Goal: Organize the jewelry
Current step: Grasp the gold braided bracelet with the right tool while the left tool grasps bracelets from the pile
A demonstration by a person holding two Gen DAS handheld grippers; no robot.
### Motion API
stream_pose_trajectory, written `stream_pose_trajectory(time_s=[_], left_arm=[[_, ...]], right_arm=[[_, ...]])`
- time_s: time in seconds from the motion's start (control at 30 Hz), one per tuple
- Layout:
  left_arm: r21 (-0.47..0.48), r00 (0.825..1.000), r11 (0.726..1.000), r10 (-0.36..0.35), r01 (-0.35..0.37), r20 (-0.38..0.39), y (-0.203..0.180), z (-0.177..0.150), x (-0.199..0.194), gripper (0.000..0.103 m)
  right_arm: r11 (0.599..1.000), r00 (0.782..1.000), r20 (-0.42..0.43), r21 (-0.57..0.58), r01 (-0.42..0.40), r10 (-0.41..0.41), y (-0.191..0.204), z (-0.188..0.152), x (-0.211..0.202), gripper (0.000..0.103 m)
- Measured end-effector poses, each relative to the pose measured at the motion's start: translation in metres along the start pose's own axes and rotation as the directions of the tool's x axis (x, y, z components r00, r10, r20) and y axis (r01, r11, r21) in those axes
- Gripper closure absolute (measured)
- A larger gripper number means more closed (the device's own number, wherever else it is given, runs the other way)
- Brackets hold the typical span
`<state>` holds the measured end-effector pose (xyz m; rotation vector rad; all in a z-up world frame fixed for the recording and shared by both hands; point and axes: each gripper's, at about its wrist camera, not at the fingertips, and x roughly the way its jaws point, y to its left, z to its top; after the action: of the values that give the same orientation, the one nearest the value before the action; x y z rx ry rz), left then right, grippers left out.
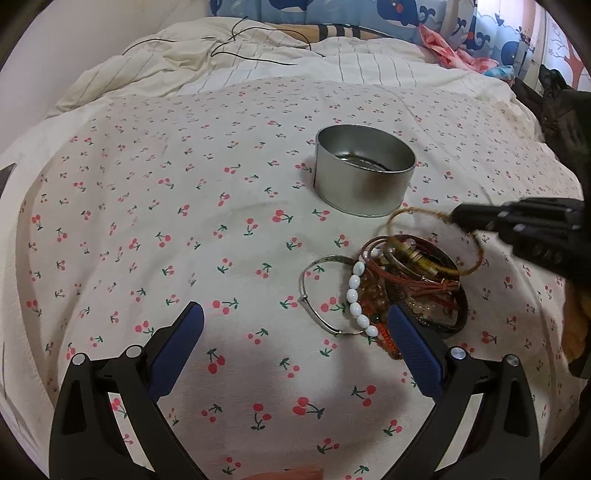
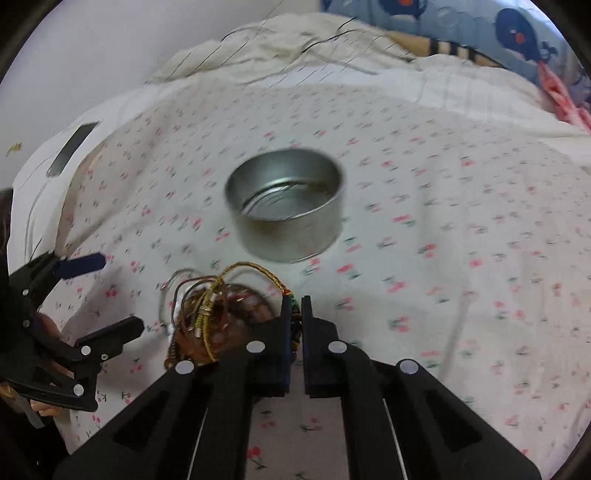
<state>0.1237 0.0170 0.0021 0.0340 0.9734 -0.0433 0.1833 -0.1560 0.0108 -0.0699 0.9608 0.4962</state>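
A round silver tin (image 1: pixel 364 173) stands open on the cherry-print sheet; it also shows in the right wrist view (image 2: pixel 286 210). A pile of bracelets (image 1: pixel 410 288) lies in front of it, with a white bead bracelet (image 1: pixel 356 295) and a thin silver bangle (image 1: pixel 314 295) at its left. My right gripper (image 2: pixel 294 306) is shut on a gold braided bracelet (image 2: pixel 258 271) and lifts it off the pile (image 2: pixel 207 321); the bracelet (image 1: pixel 417 212) and gripper (image 1: pixel 458 218) also show in the left wrist view. My left gripper (image 1: pixel 295 325) is open just before the pile.
A rumpled striped blanket (image 1: pixel 258 55) with black cords lies at the back. A whale-print pillow (image 1: pixel 332 14) and pink cloth (image 1: pixel 439 48) are behind it. A dark object (image 1: pixel 561 110) sits at the right edge.
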Motion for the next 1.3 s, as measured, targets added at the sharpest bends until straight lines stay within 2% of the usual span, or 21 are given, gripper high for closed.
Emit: stream_pose_trajectory(time_s=[0.1, 0.2, 0.27, 0.33, 0.37, 0.4, 0.43, 0.47, 0.53, 0.6, 0.67, 0.77, 0.87, 0.97, 1.1, 1.2, 1.27, 1.3], left_arm=[[0.0, 1.0, 1.0, 0.002, -0.002, 0.001, 0.0, 0.0, 0.0, 0.007], [0.005, 1.0, 1.0, 0.0, 0.0, 0.0, -0.001, 0.0, 0.0, 0.007], [0.007, 1.0, 1.0, -0.012, 0.012, -0.004, -0.002, 0.0, 0.0, 0.007], [0.005, 0.999, 0.999, -0.049, 0.049, -0.007, -0.002, 0.001, -0.001, 0.007], [0.006, 0.998, 0.998, -0.065, 0.065, -0.006, -0.003, 0.001, -0.002, 0.007], [0.009, 0.997, 0.997, -0.081, 0.081, -0.001, -0.004, 0.002, -0.003, 0.007], [0.012, 0.996, 0.996, -0.088, 0.088, 0.005, -0.005, 0.002, -0.005, 0.007], [0.016, 0.996, 0.996, -0.093, 0.093, 0.01, -0.006, 0.003, -0.005, 0.007], [0.017, 0.994, 0.994, -0.11, 0.11, 0.012, -0.008, 0.003, -0.005, 0.007], [0.012, 0.99, 0.99, -0.14, 0.14, 0.009, -0.01, 0.004, -0.004, 0.007], [0.006, 0.984, 0.984, -0.181, 0.181, 0.007, -0.012, 0.008, -0.003, 0.007], [0.015, 0.975, 0.975, -0.223, 0.223, 0.004, -0.015, 0.014, 0.002, 0.007], [0.016, 0.958, 0.958, -0.286, 0.286, -0.008, -0.02, 0.025, 0.01, 0.007], [0.017, 0.95, 0.95, -0.311, 0.312, -0.012, -0.025, 0.034, 0.018, 0.007], [-0.036, 0.923, 0.923, -0.384, 0.383, -0.023, -0.02, 0.04, 0.029, 0.008], [-0.063, 0.911, 0.911, -0.411, 0.408, -0.043, -0.018, 0.042, 0.034, 0.017], [-0.075, 0.901, 0.903, -0.429, 0.424, -0.066, -0.018, 0.042, 0.037, 0.035], [-0.071, 0.9, 0.903, -0.428, 0.423, -0.08, -0.02, 0.041, 0.04, 0.038]], right_arm=[[0.999, 0.999, 0.005, 0.025, 0.038, -0.038, -0.013, 0.0, -0.007, 0.1], [0.991, 0.991, -0.024, 0.018, 0.133, -0.133, -0.025, -0.003, -0.004, 0.1], [0.994, 0.994, -0.059, 0.067, 0.09, -0.086, -0.037, -0.006, 0.001, 0.1], [0.995, 0.999, -0.049, 0.1, 0.02, -0.015, -0.044, -0.007, 0.0, 0.097], [0.995, 0.999, -0.044, 0.101, 0.001, 0.003, -0.042, -0.006, 0.001, 0.073], [0.996, 1.0, -0.03, 0.094, 0.004, -0.002, -0.039, -0.006, 0.0, 0.03], [0.997, 1.0, 0.003, 0.072, 0.025, -0.025, -0.031, -0.005, -0.002, 0.018], [0.999, 0.999, -0.006, 0.041, 0.034, -0.033, -0.025, -0.004, 0.001, 0.018], [0.995, 0.994, -0.05, -0.023, 0.099, -0.1, -0.013, -0.006, 0.014, 0.034], [0.993, 0.987, -0.106, -0.029, 0.117, -0.12, -0.014, -0.012, 0.028, 0.081], [0.994, 0.988, -0.11, -0.019, 0.108, -0.109, -0.015, -0.011, 0.03, 0.095], [0.991, 0.989, -0.052, -0.008, 0.135, -0.135, -0.018, -0.002, 0.014, 0.095], [0.981, 0.981, -0.011, 0.021, 0.193, -0.193, -0.029, -0.001, 0.001, 0.095], [0.975, 0.976, -0.014, 0.054, 0.216, -0.216, -0.04, 0.0, -0.002, 0.095], [0.974, 0.976, -0.046, 0.071, 0.214, -0.212, -0.051, -0.001, 0.005, 0.095], [0.976, 0.978, -0.068, 0.076, 0.203, -0.198, -0.056, -0.003, 0.009, 0.095], [0.977, 0.978, -0.086, 0.076, 0.199, -0.192, -0.056, -0.004, 0.014, 0.095], [0.977, 0.977, -0.093, 0.073, 0.2, -0.193, -0.055, -0.005, 0.017, 0.095]])
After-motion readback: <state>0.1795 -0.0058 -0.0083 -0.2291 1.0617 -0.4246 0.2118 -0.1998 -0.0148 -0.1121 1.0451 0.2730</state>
